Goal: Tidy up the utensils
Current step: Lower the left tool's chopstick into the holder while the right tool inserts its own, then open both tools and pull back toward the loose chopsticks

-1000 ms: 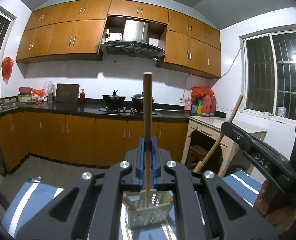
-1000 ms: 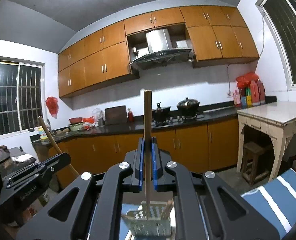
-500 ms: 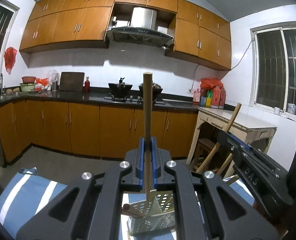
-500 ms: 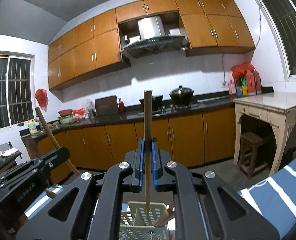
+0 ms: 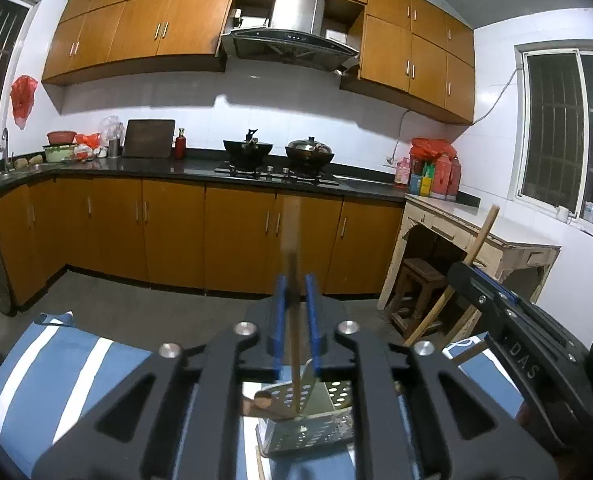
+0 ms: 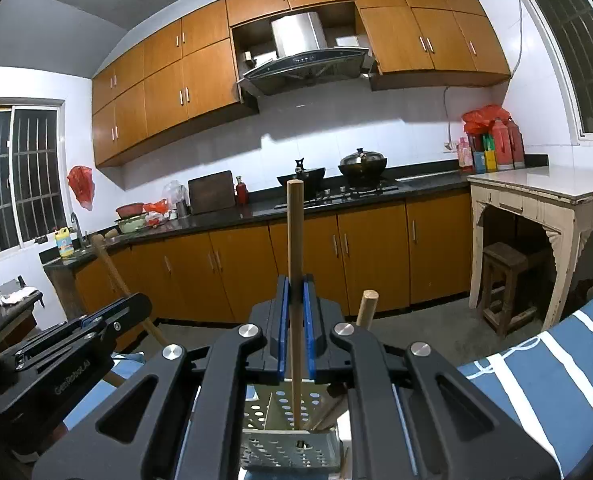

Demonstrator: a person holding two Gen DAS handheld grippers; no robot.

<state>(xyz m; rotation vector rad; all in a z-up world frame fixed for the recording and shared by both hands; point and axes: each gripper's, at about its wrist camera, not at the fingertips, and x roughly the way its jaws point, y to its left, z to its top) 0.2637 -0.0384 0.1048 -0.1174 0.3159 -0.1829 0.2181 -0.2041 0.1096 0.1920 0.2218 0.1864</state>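
A perforated metal utensil holder point(image 5: 316, 416) point(image 6: 292, 432) stands on the blue striped cloth below both grippers. My left gripper point(image 5: 295, 312) has its blue pads slightly apart around a wooden stick point(image 5: 293, 320), blurred, with its lower end in the holder. My right gripper point(image 6: 295, 320) is shut on another wooden stick point(image 6: 295, 264), held upright with its tip inside the holder. A further wooden handle point(image 6: 366, 304) leans in the holder. The right gripper also shows in the left wrist view point(image 5: 520, 352), and the left one in the right wrist view point(image 6: 68, 360).
The blue and white striped cloth point(image 5: 56, 364) point(image 6: 544, 380) covers the table. Behind are the kitchen counter point(image 5: 176, 168) with stove and pots point(image 5: 308, 150), a pale side table point(image 6: 536, 192) and a wooden stool point(image 6: 504, 272).
Both grippers have lowered their sticks into the holder. The left pads have parted a little and its stick is sliding down, blurred.
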